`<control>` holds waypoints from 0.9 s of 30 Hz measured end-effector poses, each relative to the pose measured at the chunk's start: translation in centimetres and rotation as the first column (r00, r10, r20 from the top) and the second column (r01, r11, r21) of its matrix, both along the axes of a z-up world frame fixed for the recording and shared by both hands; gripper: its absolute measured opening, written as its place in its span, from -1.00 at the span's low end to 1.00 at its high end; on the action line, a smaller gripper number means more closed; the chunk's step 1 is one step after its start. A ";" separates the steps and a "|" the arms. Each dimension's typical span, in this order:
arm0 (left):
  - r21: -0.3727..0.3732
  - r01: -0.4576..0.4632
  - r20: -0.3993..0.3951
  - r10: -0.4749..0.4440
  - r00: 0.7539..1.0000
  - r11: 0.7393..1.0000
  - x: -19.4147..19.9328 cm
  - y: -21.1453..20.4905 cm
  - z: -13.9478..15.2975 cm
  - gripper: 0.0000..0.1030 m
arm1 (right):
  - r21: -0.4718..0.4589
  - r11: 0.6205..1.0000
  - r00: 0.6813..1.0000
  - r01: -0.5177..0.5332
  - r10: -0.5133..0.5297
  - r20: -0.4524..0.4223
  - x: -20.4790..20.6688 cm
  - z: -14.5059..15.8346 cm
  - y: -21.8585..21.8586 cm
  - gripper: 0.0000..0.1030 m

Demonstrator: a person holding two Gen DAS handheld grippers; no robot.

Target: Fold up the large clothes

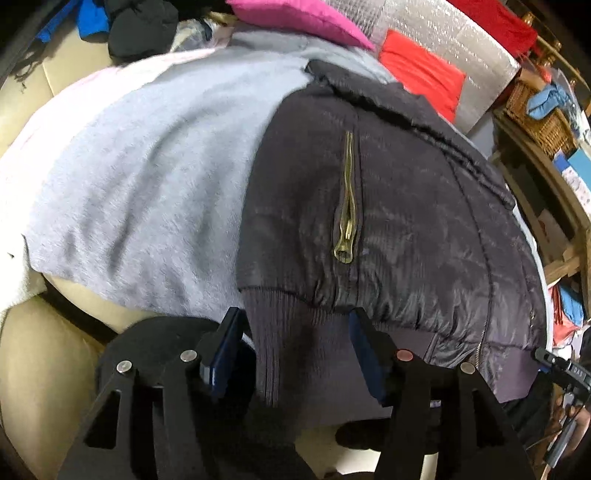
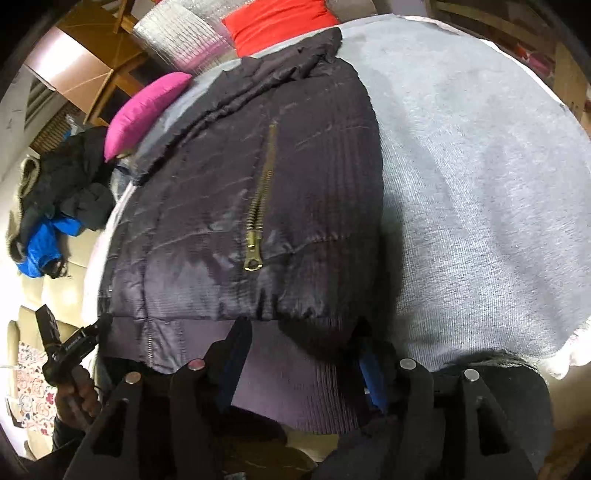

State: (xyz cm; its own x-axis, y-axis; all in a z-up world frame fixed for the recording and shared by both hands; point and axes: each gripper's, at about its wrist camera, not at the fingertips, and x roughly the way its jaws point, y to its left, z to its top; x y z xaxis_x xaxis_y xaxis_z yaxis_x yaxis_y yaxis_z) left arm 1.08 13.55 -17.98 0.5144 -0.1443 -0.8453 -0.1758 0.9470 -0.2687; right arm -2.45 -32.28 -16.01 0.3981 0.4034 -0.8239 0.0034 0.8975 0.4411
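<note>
A dark navy puffer jacket lies spread on a grey fleece blanket, its brass pocket zipper facing up. Its ribbed hem hangs over the near edge. My left gripper stands open at the hem's left corner, the ribbed cloth lying loose between its blue pads. At the hem's other corner my right gripper is open too, with ribbed cloth in the gap and no pinch visible. A hand holding the other gripper's body shows at the left of the right wrist view.
A pink cushion, a red cushion and a silver quilted sheet lie beyond the jacket. Dark and blue clothes are piled at the far left on a beige sofa. A wicker basket stands on wooden shelving at right.
</note>
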 end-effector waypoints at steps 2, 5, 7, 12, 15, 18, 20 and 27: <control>0.053 0.035 0.000 -0.035 0.999 0.998 -0.1 -0.7 0.0 -0.26 | -0.001 1.000 1.000 -0.008 0.008 -0.008 0.1 -0.4 0.4 -0.03; 0.073 0.048 -0.007 -0.047 0.999 0.996 -0.1 -0.8 0.2 -0.78 | 0.031 1.000 0.999 -0.008 0.009 -0.034 0.1 -1.1 0.2 -0.64; 0.027 0.048 0.001 -0.049 0.999 0.998 -0.2 -0.3 0.6 -0.84 | 0.081 0.997 0.999 -0.006 0.009 -0.035 -0.1 -1.0 -0.5 -0.67; -0.074 0.057 0.107 -0.049 0.993 0.996 -1.4 1.3 4.1 -0.84 | 0.190 0.982 1.000 -0.016 0.013 0.015 -0.8 0.9 -1.7 -0.69; -0.082 0.065 0.147 -0.053 0.988 0.994 -1.3 1.1 5.7 -0.85 | 0.250 0.968 0.999 -0.011 0.001 0.038 -0.9 1.5 -2.1 -0.69; -0.092 0.069 0.162 -0.054 0.985 0.993 -1.1 1.3 6.3 -0.85 | 0.316 0.949 0.998 -0.005 -0.014 0.059 -1.0 1.9 -2.7 -0.69; -0.120 0.070 0.168 -0.049 0.985 0.990 -1.1 1.6 6.6 -0.85 | 0.343 0.939 0.997 -0.005 -0.022 0.076 -1.2 2.4 -3.2 -0.70; -0.147 0.079 0.227 -0.044 0.973 0.986 -0.8 2.5 9.0 -0.85 | 0.423 0.906 0.985 -0.027 -0.047 0.163 -0.8 5.8 -4.5 -0.70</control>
State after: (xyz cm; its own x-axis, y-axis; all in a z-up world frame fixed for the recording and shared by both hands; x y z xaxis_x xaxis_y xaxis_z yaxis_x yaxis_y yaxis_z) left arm 0.24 16.04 -8.98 0.6728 -0.3013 -0.6757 -0.0377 0.8982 -0.4380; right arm -3.20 -36.74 -10.19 0.5197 0.6939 -0.4983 -0.0947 0.6265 0.7736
